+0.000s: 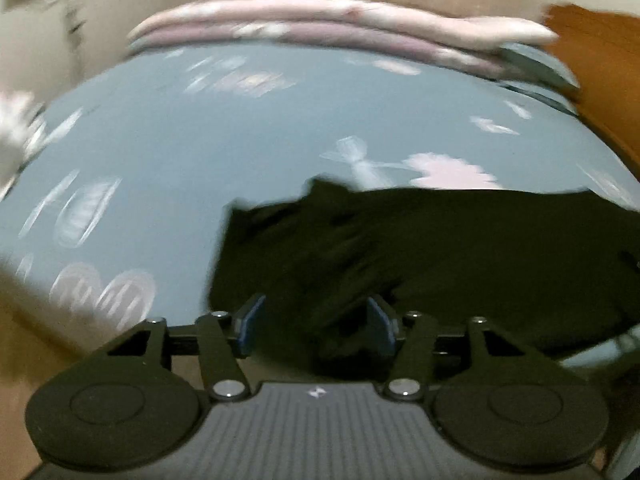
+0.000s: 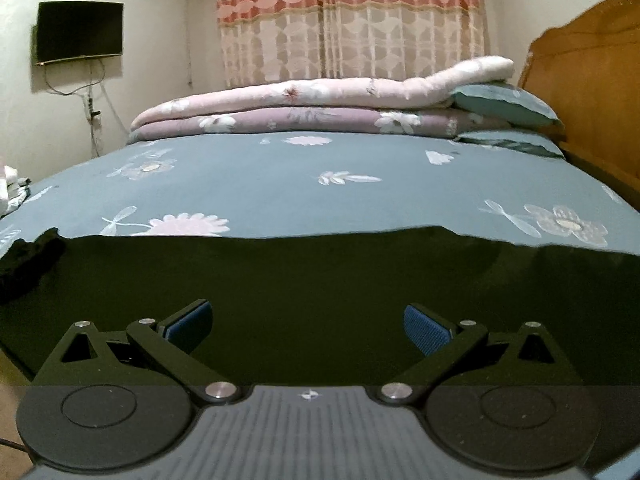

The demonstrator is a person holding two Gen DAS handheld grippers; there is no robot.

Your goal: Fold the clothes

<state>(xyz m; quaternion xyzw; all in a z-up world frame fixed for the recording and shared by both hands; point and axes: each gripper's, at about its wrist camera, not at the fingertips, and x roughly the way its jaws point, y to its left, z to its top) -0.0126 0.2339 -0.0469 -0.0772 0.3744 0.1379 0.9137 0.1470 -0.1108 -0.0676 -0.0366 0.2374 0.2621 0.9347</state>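
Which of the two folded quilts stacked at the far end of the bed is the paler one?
The top quilt: pale pink, with one end draped over the teal pillow. The bottom quilt is darker mauve.

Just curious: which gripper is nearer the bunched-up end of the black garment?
Left. The left gripper hangs over the bunched end; the right gripper is farther along the flat part.

Black garment (image 2: 320,280): matt cloth, smooth, no sheen. Bed sheet (image 2: 260,168): matt grey-blue printed cloth, flat weave. Folded quilts (image 2: 280,108) at bed's far edge: soft padded cloth. Headboard (image 2: 592,80): varnished wood, slight gloss. Right gripper (image 2: 308,320): matt black plastic, blue ribbed pads (image 2: 426,326), shiny metal pivots.
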